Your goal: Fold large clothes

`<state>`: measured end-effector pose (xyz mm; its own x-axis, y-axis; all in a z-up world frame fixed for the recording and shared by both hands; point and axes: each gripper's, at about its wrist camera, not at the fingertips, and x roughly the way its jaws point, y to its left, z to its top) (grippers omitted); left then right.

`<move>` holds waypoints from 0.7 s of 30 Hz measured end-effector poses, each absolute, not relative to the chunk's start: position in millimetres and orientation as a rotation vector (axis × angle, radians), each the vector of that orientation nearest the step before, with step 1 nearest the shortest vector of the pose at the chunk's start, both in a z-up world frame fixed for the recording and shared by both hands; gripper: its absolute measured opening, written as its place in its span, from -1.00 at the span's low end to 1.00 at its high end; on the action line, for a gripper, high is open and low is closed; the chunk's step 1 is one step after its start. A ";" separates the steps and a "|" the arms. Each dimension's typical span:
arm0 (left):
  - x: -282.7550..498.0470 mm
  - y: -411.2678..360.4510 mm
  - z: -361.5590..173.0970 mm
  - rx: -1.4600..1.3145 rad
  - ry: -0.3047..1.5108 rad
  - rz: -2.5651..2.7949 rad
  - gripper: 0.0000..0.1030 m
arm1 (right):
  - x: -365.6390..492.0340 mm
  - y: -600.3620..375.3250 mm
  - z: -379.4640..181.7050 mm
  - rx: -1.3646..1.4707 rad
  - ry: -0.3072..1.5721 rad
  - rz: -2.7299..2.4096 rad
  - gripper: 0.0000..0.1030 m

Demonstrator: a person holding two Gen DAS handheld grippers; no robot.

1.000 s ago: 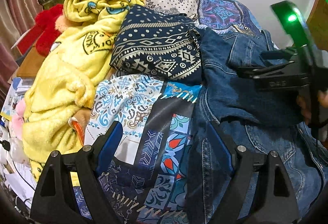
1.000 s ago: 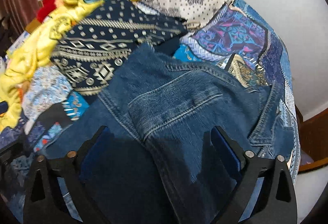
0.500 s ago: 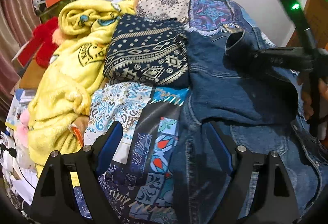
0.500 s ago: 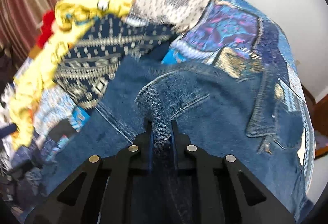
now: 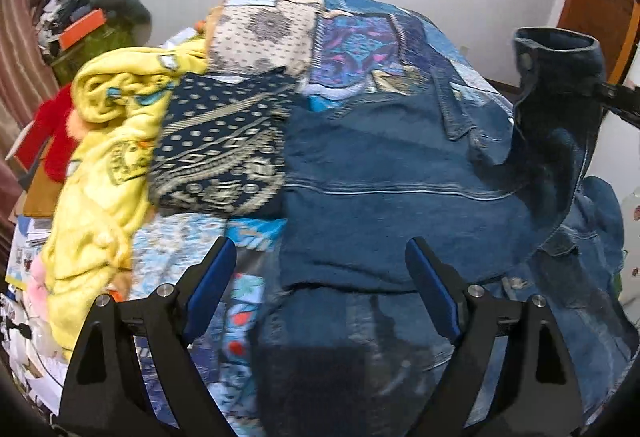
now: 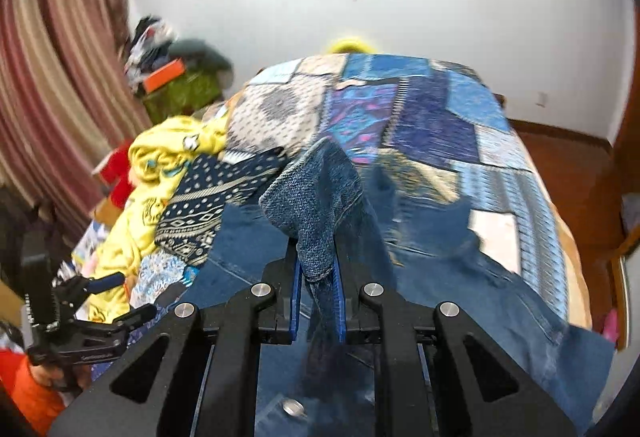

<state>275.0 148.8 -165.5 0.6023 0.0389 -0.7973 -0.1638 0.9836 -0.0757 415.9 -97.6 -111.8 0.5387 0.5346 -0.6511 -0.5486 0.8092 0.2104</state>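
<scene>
Denim lifted by one pinch, slip risk at the fold

Left wrist view: the left gripper (image 5: 322, 287) is seen with jaws opening, nothing gripped, above the denim jacket (image 5: 400, 197) spread on the patchwork bedspread (image 5: 360, 37). Right wrist view: a denim fold is clamped in the right gripper (image 6: 317, 289); it could be lost or dragged askew.

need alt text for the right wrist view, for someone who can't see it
The right gripper has its blue-padded fingers shut on a fold of a denim jacket, lifting it above a bed covered by a blue patchwork quilt. To the left lie a yellow blanket and a navy patterned cloth; the open left gripper shows at the lower left.
</scene>
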 end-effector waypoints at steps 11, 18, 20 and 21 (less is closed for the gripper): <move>318.5 98.3 -215.4 -0.114 1.072 0.066 0.72 | 416.4 -189.6 -159.0 0.145 0.872 0.559 -0.77; 317.0 90.1 -244.4 -0.088 1.114 0.094 0.77 | 417.1 -211.5 -211.6 0.167 1.013 0.534 -0.77; 315.5 90.1 -245.0 -0.089 1.114 0.097 0.81 | 416.3 -219.5 -219.9 0.178 1.033 0.529 -0.77; 315.0 89.6 -245.7 -0.088 1.113 0.099 0.81 | 416.2 -222.3 -223.6 0.180 1.047 0.528 -0.76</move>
<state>315.0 89.6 -245.7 0.4386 0.0354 -0.8980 -0.1235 0.9921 -0.0213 416.2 -222.3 -223.6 0.3890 0.4965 -0.7760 -0.3288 0.8617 0.3865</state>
